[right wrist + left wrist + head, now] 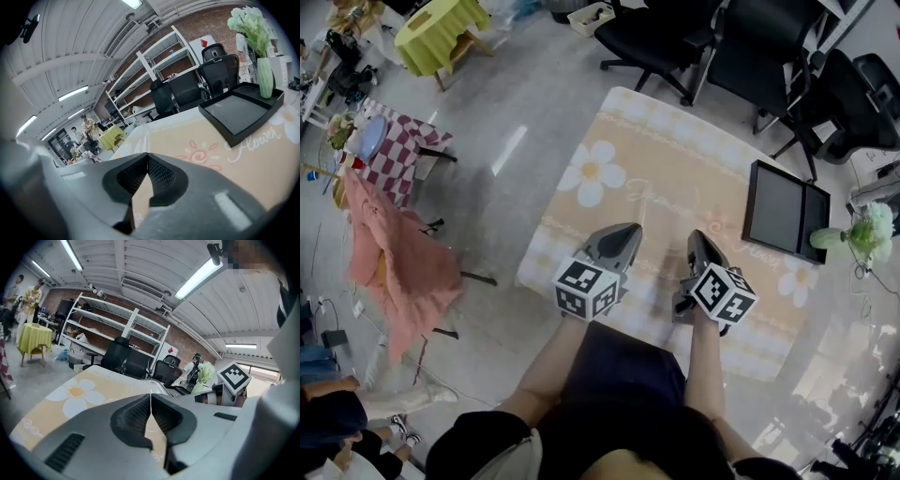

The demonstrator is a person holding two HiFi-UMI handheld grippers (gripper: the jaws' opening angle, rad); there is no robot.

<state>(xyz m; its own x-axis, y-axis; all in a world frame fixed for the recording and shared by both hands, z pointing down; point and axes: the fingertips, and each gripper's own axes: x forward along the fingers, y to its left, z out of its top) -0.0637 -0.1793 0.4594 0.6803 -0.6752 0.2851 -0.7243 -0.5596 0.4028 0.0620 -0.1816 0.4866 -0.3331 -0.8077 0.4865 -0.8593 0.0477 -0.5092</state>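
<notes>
Both held side by side over the desk's point(581, 248) near edge, jaws pointing across it.

- Left gripper point(626, 232): clenched, pads meeting, nothing between them.
- Right gripper point(698, 240): likewise closed on nothing, and the nearer of the two to the tray point(783, 208).
- The black tray is empty and lies flat at the desk's right edge. A vase point(855, 234) of pale flowers stands just beyond it, probably parked out of the arms' way.
- The tablecloth point(666, 159) has daisies and a script word, "Flower" point(255, 138), beside the tray.
- No brand is legible.
</notes>
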